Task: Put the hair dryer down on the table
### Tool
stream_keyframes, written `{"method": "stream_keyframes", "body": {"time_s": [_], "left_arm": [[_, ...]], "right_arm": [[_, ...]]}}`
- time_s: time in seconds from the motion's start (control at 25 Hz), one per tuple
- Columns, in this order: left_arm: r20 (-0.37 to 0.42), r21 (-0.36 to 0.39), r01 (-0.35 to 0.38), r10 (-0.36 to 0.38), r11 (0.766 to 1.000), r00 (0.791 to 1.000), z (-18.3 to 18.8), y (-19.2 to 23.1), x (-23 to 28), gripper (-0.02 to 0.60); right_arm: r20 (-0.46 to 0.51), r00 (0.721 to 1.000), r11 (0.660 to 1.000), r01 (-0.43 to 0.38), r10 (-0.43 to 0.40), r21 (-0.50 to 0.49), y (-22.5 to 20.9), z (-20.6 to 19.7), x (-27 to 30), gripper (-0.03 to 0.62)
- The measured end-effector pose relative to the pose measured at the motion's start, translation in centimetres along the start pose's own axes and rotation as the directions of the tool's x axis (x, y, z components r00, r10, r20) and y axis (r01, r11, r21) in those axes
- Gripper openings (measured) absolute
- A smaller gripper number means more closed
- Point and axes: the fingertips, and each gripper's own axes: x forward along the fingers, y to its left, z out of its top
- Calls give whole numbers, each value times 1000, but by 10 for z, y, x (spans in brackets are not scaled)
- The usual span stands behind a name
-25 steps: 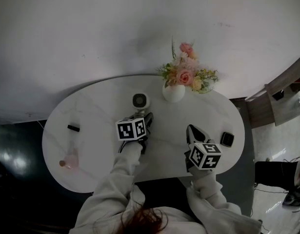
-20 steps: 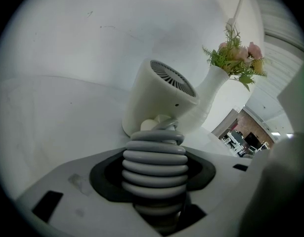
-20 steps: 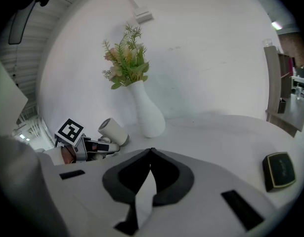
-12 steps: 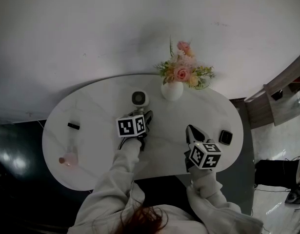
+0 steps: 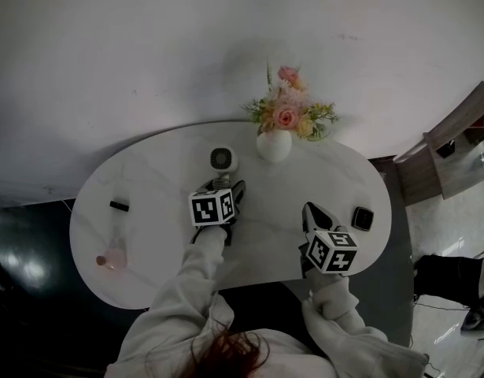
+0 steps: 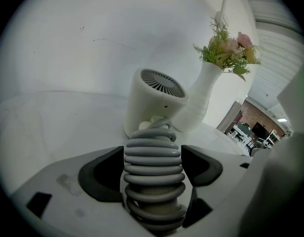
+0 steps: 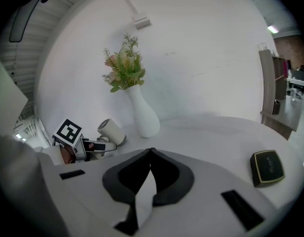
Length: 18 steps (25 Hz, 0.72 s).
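Observation:
The white hair dryer [image 5: 223,160] lies on the white oval table [image 5: 147,179], its grille end toward the vase. In the left gripper view its head [image 6: 156,100] rests on the tabletop, and its handle, wrapped in grey coiled cord [image 6: 154,172], runs back between the jaws. My left gripper [image 5: 226,189] [image 6: 152,167] has just been opening; its pads stand beside the coil without pressing it. My right gripper [image 5: 312,211] [image 7: 151,152] hovers over the table's near right part, shut and empty. From there the dryer [image 7: 111,131] shows at left.
A white vase of flowers [image 5: 274,144] [image 6: 203,98] [image 7: 142,112] stands just behind and to the right of the dryer. A small black box [image 5: 362,218] [image 7: 266,167] lies near the right edge. At the left end are a pink bottle [image 5: 112,258] and a small black item [image 5: 119,205].
The head view has drifted a little, so the vase sits further left in the picture. Both grippers and the dryer keep their places on the table.

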Motion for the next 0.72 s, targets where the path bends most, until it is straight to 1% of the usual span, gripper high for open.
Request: {"method": "stream_keyframes", "body": {"time_s": [0.28, 0.44, 0.52, 0.72], "left_arm": [[7, 42, -8, 8, 999, 1000, -7, 1, -10, 341], [23, 68, 0, -2, 998, 1000, -8, 0, -19, 341], [33, 69, 11, -14, 998, 999, -9, 0, -25, 341], [53, 63, 66, -70, 996, 996, -11, -6, -40, 341]], "right_arm": [[6, 1000, 1000, -9, 9, -3, 6, 0, -2, 48], [6, 1000, 1000, -12, 12, -6, 11, -2, -3, 48], [9, 1000, 1000, -14, 14, -9, 13, -3, -5, 48], [24, 1000, 1000, -10, 10, -19, 17, 0, -10, 48]]}}
